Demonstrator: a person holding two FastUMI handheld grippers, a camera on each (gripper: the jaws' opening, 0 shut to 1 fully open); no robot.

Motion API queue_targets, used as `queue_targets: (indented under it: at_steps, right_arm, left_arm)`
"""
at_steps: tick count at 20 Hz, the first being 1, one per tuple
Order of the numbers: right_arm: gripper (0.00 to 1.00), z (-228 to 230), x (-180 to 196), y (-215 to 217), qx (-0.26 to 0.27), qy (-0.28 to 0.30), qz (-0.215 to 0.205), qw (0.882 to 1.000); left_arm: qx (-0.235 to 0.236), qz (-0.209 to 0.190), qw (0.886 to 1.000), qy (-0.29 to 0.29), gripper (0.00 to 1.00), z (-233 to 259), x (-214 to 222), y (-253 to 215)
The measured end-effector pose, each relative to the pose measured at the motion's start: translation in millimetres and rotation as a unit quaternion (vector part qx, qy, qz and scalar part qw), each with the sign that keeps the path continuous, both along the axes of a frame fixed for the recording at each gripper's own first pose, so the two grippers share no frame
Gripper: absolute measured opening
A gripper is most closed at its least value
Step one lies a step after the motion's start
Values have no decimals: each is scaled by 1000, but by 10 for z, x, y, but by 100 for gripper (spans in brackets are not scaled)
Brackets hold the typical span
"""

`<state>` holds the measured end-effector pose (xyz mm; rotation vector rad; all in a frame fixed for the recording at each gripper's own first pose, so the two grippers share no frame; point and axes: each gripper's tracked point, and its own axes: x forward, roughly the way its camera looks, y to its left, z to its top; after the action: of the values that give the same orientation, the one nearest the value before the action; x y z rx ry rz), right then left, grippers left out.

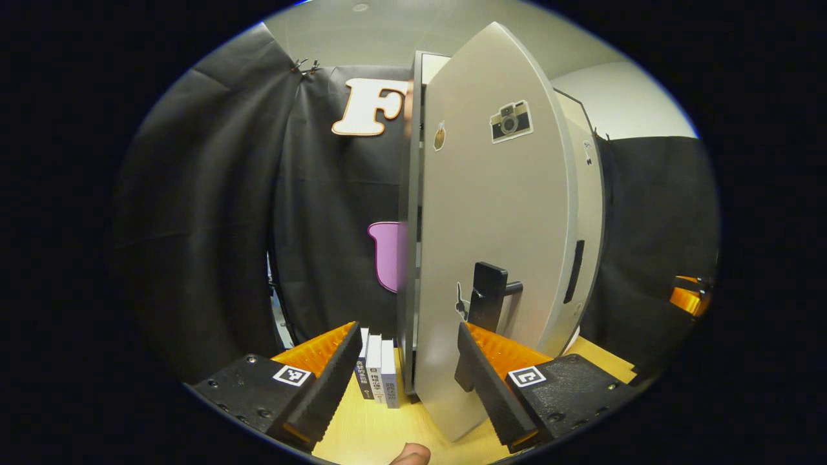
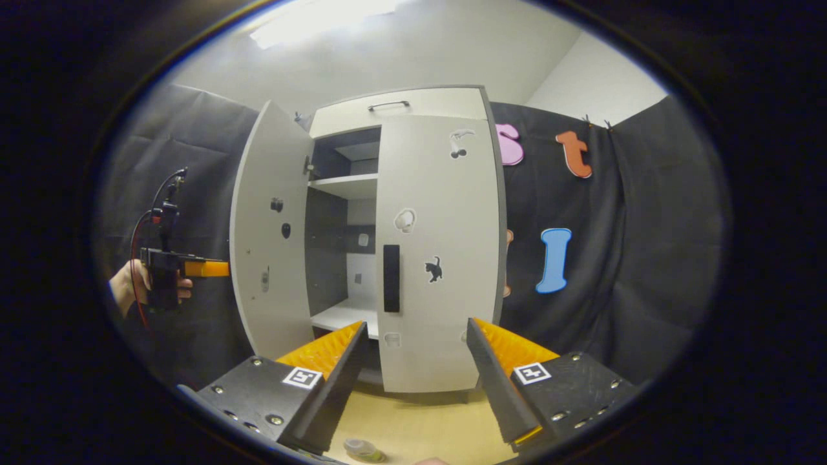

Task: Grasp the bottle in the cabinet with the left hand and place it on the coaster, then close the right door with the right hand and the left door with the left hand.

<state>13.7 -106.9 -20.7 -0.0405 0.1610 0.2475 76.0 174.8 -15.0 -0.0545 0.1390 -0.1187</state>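
I am seeing soft, even light coming from overhead; in the right gripper view a ceiling light (image 2: pixel 323 22) is blowing out to white glare at the top. The pale cabinet (image 2: pixel 400 239) is reading bright, while its far inside is sitting in shadow. In the left gripper view the left door (image 1: pixel 497 226) is bowing strongly from fisheye distortion, and its near edge is looking slightly soft. Both views are darkening towards their rims, and the wooden surface (image 1: pixel 381 426) is glowing warm.
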Motion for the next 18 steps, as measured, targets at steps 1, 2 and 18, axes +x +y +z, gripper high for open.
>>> queue_targets:
  at_steps: [1,2,18]
  right_arm:
    - [89,-29,27,-18,4,5,-3,1000]
    - [92,-29,47,-17,9,6,-1,1000]
    - [92,-71,191,-88,-10,13,29,999]
  left_arm:
    - [-7,-3,1000,2,90,-17,4,-14]
    - [-14,-5,1000,5,88,-25,1,-34]
    - [32,27,999,-9,88,15,175,-485]
